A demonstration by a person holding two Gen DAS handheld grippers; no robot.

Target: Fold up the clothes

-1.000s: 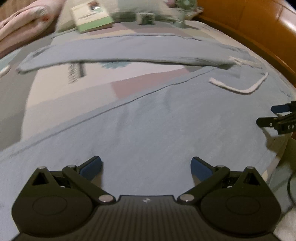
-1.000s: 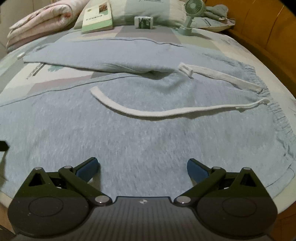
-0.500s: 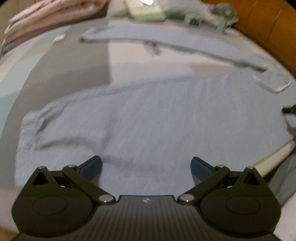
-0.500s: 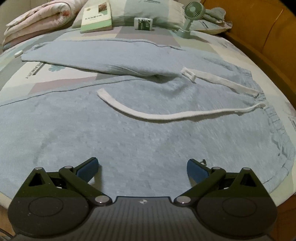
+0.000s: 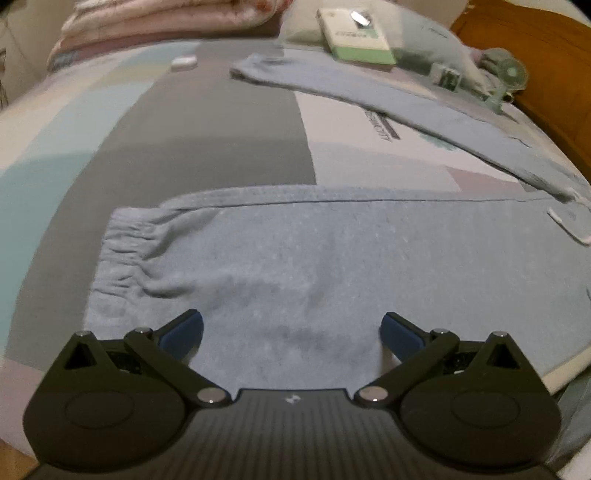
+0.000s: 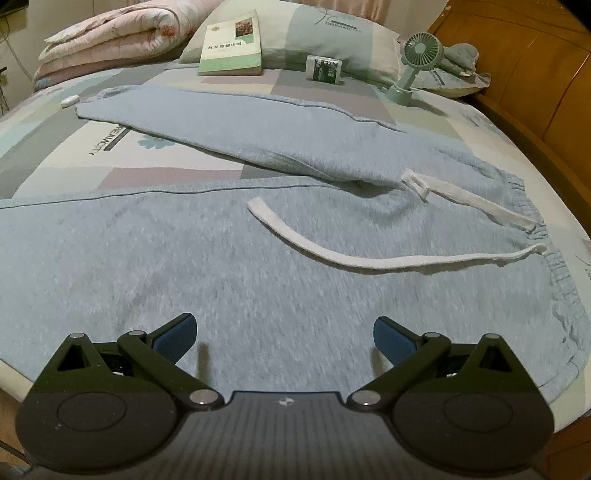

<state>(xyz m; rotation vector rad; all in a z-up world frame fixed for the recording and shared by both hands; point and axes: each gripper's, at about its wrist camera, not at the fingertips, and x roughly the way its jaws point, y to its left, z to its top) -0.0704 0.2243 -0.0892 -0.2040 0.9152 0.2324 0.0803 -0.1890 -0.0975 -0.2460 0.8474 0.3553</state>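
A pair of light blue fleece sweatpants (image 6: 295, 258) lies spread flat on the bed (image 6: 48, 155), its two legs splayed apart in a V, the near one running along the bed's front edge. Its white flat drawstring (image 6: 369, 260) curls loose over the fabric near the gathered waistband (image 6: 554, 266). The elastic ankle cuff (image 5: 122, 258) of the near leg shows in the left wrist view. The left hand-held gripper (image 5: 291, 330) hovers over that leg with fingers apart, holding nothing; the right hand-held gripper (image 6: 284, 334) is likewise spread wide above the seat area. Beyond lie a green paperback book (image 6: 232, 42), a mint handheld fan (image 6: 413, 62), a pillow (image 6: 332, 33) and a folded pink quilt (image 6: 118, 33).
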